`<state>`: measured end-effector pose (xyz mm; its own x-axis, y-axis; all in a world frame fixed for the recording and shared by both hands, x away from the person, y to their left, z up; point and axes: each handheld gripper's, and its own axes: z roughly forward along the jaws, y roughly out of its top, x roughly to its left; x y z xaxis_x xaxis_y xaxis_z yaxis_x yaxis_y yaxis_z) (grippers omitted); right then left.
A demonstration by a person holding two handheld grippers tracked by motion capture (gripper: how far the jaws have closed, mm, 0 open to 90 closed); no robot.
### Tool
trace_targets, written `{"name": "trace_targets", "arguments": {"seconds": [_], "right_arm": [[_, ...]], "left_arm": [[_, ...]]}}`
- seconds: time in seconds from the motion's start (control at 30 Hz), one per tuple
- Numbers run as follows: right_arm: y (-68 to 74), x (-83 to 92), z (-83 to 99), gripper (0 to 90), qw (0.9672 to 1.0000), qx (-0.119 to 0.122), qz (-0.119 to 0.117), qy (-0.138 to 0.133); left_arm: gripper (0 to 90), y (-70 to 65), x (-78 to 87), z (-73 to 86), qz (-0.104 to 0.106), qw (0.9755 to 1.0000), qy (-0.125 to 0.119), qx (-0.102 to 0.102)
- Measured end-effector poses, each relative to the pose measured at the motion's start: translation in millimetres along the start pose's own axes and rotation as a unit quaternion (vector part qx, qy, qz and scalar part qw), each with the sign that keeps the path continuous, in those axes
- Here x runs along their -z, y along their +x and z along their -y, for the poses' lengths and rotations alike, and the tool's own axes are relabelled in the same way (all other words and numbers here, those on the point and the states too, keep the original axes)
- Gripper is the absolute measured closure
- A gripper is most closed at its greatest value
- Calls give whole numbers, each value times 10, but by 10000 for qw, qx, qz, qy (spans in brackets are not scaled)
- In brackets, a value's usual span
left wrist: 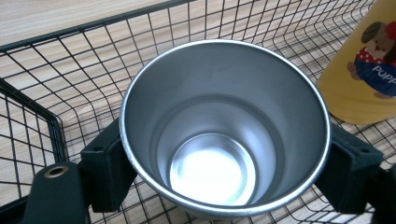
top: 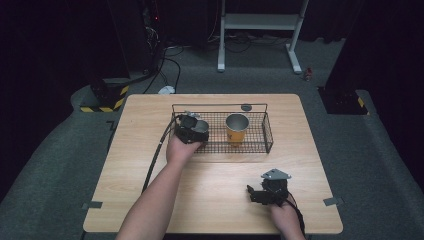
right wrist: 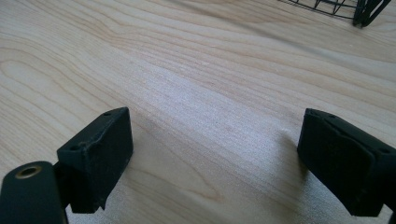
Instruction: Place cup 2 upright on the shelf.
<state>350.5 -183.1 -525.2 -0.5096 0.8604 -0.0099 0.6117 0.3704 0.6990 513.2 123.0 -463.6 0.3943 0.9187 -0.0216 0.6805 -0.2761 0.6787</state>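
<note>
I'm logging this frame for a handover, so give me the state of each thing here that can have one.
Steel cup: upright, empty, in the basket, clamped.
Yellow cup: upright in the basket, beside the steel cup, free.
Wire basket: on the table, holding both cups.
Left tool: shut on the steel cup.
Right tool: open, nothing between its jaws, over bare table.

The yellow cup (left wrist: 362, 65) bears the one legible text: white letters reading "PUPP", cut off by the right edge of the left gripper view, printed on the blue part of a cartoon dog drawn on the cup's side. In the high view the same cup (top: 237, 131) stands in the basket (top: 267, 131), and its print is too small there to make out.
</note>
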Motion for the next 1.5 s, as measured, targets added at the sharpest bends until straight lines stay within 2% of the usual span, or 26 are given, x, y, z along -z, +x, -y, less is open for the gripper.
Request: {"name": "trace_targets", "arguments": {"seconds": [0.07, 0.3, 0.37, 0.5, 0.63, 0.9, 1.03, 1.2, 1.5], "right_arm": [[0, 0, 0, 106, 10000, -4, -1, 1], [1, 0, 0, 105, 10000, 2, 4, 2], [2, 0, 0, 105, 10000, 2, 5, 2], [1, 0, 0, 105, 10000, 2, 3, 2], [1, 0, 0, 105, 10000, 1, 2, 2], [1, 0, 0, 105, 10000, 2, 3, 2], [1, -1, 0, 105, 10000, 3, 4, 2], [2, 0, 0, 105, 10000, 2, 5, 3], [2, -1, 0, 105, 10000, 4, 7, 4]], "left_arm": [[188, 7, 6, 2, -19, 10000, 36, -69], [188, 17, 23, 6, 1, 9999, 133, -57], [189, 20, 25, 2, -11, 9999, 93, -89], [189, 26, 6, -17, -59, 10000, -41, -24], [189, 9, -29, -21, -33, 10000, 16, -71], [181, 20, -24, -22, 31, 9998, 169, 86], [118, 25, -30, -24, 47, 9996, 254, 74], [15, 32, 6, -41, 58, 9998, 92, 153], [6, 43, 148, -68, 98, 9997, -196, 48]]}}
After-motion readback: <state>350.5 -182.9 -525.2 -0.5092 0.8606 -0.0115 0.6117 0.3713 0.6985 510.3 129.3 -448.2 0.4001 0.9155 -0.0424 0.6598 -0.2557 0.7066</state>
